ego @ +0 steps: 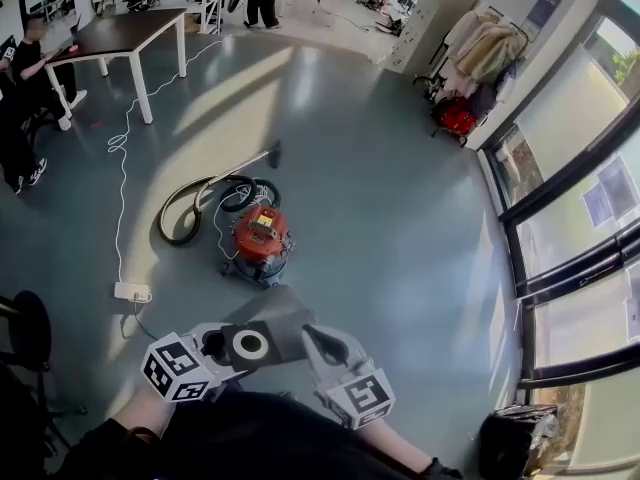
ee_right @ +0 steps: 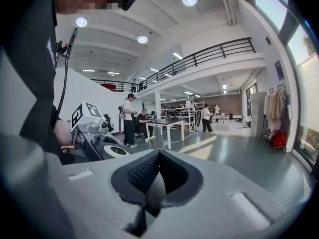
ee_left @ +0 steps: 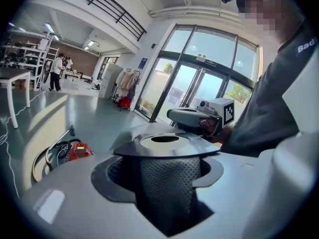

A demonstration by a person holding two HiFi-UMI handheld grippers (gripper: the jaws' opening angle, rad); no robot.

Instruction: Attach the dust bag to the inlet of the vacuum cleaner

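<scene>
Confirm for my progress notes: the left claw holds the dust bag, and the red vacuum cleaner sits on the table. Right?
Not quite. The head view shows the red vacuum cleaner sitting on the floor, not the table. The left claw does hold the dust bag.

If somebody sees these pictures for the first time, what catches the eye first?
The red vacuum cleaner stands mid-floor, its hose coiled beside it. Nearer, at the bottom of the head view, the left gripper holds the dust bag by its dark collar with a white-ringed hole, and the right gripper is shut beside it.
</scene>
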